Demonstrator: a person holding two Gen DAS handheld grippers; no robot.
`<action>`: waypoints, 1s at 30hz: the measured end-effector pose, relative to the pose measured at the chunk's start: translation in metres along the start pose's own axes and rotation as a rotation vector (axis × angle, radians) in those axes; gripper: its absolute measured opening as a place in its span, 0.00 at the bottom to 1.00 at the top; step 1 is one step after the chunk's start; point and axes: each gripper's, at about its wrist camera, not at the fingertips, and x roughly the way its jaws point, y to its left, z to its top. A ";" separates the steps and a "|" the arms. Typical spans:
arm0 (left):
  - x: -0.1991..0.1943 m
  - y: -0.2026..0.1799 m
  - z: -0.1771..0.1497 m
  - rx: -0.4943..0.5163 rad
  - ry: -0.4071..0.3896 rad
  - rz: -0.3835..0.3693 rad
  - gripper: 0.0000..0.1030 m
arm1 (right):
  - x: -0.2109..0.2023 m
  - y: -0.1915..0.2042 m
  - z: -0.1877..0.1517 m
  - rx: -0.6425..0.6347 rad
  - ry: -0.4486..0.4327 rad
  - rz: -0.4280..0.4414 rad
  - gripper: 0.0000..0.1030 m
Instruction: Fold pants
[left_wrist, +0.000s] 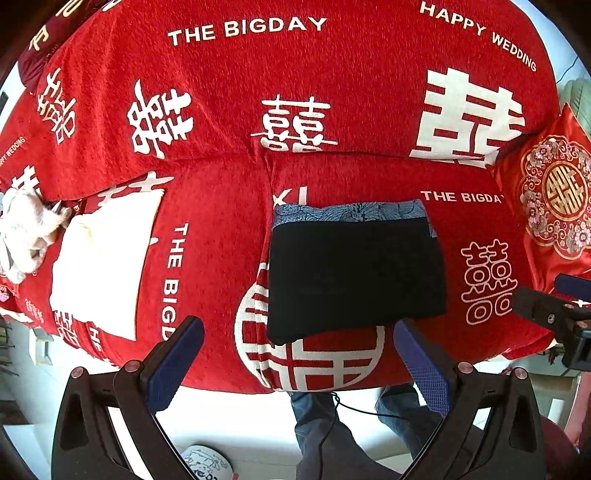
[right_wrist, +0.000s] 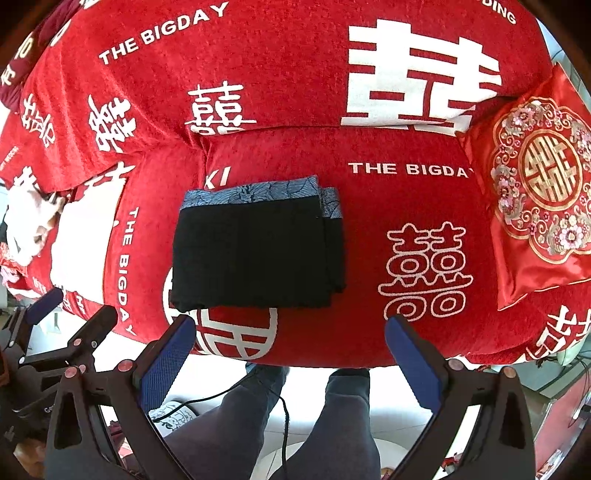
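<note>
The black pants (left_wrist: 354, 277) with a blue patterned waistband lie folded into a compact rectangle on the red sofa seat; they also show in the right wrist view (right_wrist: 255, 254). My left gripper (left_wrist: 299, 332) is open and empty, held just in front of the pants' near edge. My right gripper (right_wrist: 291, 328) is open and empty, near the sofa's front edge, to the right of the pants' near edge. Each gripper shows at the edge of the other's view.
The sofa (left_wrist: 207, 258) has a red cover with white lettering. A white cloth (left_wrist: 26, 232) lies at its left end. A red embroidered cushion (right_wrist: 535, 192) leans at the right. The person's legs (right_wrist: 295, 424) and a cable are below.
</note>
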 end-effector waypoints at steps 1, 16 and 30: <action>0.000 0.000 0.000 0.000 0.000 0.000 1.00 | 0.000 0.001 0.000 -0.004 0.000 -0.001 0.99; -0.002 0.001 0.001 0.001 0.002 0.001 1.00 | 0.002 0.009 0.000 -0.033 0.009 -0.005 0.99; -0.001 0.004 0.000 -0.013 0.002 -0.018 1.00 | 0.005 0.013 -0.001 -0.045 0.018 0.000 0.99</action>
